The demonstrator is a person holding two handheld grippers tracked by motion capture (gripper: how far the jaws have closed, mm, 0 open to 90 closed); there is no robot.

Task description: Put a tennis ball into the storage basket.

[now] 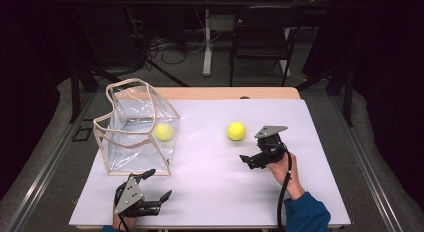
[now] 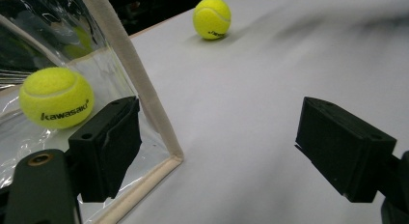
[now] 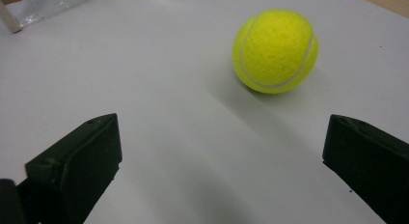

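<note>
On the white bench (image 1: 210, 192), the right gripper (image 1: 256, 148) is hovering with jaws wide apart just beside a loose tennis ball (image 1: 236, 131). Near the front edge, the left gripper (image 1: 159, 186) is standing apart too, by a clear bag (image 1: 131, 137) holding a second tennis ball (image 1: 164, 132).

clear bag (image 1: 135, 127) only obstacle on white table (image 1: 210, 192), stands at left. bare table right of bag across to loose tennis ball (image 1: 236, 131); free passage there. second tennis ball (image 1: 163, 132) inside bag behind clear wall, reachable only through open top. left gripper (image 1: 159, 184) just in front of bag's near corner, jaws apart, trim edge (image 2: 144, 98) beside one jaw. right gripper (image 1: 257, 144) well right of bag, jaws wide, bare table up to loose ball.
</note>
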